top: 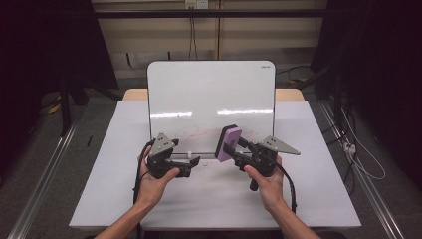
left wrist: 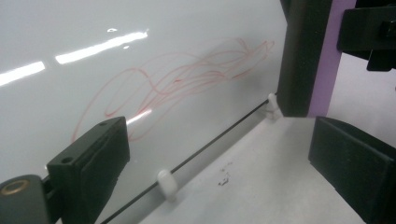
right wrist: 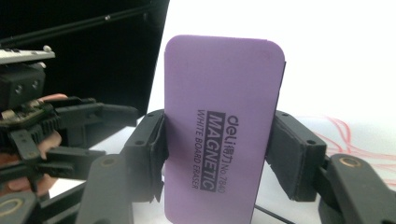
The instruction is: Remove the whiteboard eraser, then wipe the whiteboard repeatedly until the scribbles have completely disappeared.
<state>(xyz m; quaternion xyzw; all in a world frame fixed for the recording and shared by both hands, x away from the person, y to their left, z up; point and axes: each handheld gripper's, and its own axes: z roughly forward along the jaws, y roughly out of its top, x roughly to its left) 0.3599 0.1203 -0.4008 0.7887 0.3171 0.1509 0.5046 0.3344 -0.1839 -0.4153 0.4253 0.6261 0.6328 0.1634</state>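
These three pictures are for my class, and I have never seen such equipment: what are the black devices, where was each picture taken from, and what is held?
A person holds a two-jaw tool in each hand. The high view looks down on the white table; the other two views ride on the tools. The right gripper clamps a purple rectangular magnetic whiteboard eraser. The left gripper is open with nothing between its jaws. An upright glossy whiteboard bears a faint red marker scribble, with the eraser close by it.
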